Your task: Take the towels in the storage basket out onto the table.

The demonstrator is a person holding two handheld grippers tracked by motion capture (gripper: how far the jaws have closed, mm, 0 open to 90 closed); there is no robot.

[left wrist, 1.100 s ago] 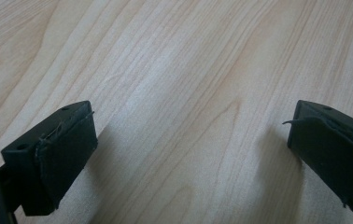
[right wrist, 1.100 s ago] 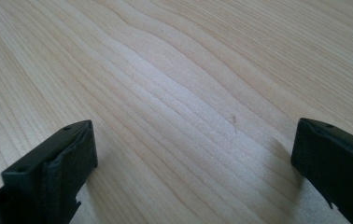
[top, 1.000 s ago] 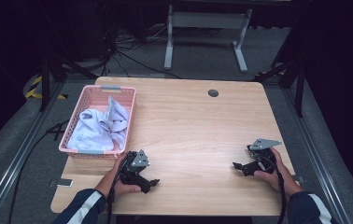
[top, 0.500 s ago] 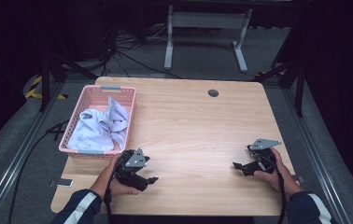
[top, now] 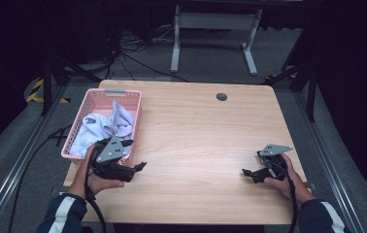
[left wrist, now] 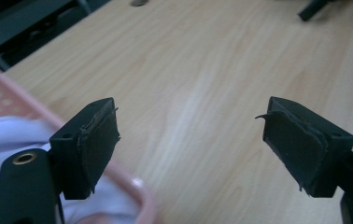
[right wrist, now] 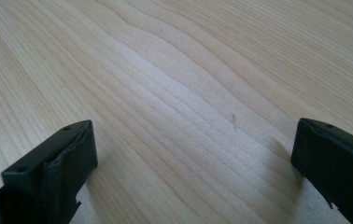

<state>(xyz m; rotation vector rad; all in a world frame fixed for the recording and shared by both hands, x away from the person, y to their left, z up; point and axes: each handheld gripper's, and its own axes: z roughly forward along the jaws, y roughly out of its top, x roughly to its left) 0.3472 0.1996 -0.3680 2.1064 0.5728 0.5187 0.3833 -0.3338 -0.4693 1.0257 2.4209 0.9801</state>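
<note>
A pink plastic basket (top: 77,127) sits at the table's left side with pale crumpled cloth (top: 108,124) in it. My left gripper (top: 137,154) is held above the basket's near right corner, pointing right across the table. Its jaws have just been opening and stand wide, with nothing between them. In the left gripper view (left wrist: 188,126) the basket's rim (left wrist: 137,186) and the cloth (left wrist: 6,135) lie under the left jaw. My right gripper (top: 251,164) rests low at the table's near right, open. In the right gripper view (right wrist: 193,144) bare wood lies between the jaws.
The light wooden table (top: 196,131) has a round cable hole (top: 222,96) near its far edge. Behind the table stands a grey metal frame (top: 210,19) on a dark floor, with cables (top: 123,53) at the left.
My left hand has lifted its gripper and carried it up toward the basket's near right corner. The right gripper has stayed where it was.
</note>
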